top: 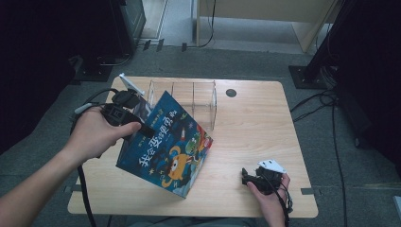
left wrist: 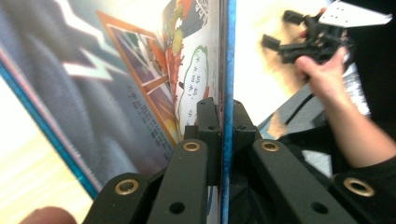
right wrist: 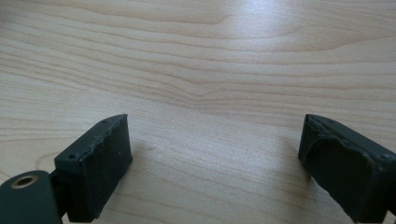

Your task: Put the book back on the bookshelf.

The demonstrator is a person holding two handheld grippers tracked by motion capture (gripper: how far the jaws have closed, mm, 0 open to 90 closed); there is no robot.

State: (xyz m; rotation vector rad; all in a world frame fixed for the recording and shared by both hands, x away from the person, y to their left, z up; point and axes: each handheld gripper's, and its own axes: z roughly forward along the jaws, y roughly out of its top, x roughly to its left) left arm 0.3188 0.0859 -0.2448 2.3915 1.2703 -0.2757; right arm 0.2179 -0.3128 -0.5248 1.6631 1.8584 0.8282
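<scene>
The book (top: 166,144) is a colourful picture book with a blue cover. It is tilted above the left half of the table (top: 246,137), with its low corner close to the front edge; I cannot tell if this corner touches the wood. The left gripper (top: 145,130) is clamped on the book's upper left edge. In the left gripper view its jaws press on both sides of the blue cover edge (left wrist: 227,93), with the inner pages on the left of it.

Just behind the book, near the back edge, stands a clear rack (top: 189,99) with several compartments. The top corner of the book is in front of its left part, very near. A small dark hole (top: 231,92) is in the table to the right of the rack.

The right gripper (top: 247,177) rests low near the front right corner, well apart from the book. Its jaws stand wide apart with only bare wood (right wrist: 210,93) between them.

The right half of the table, between the rack and the right edge, is free room.
</scene>
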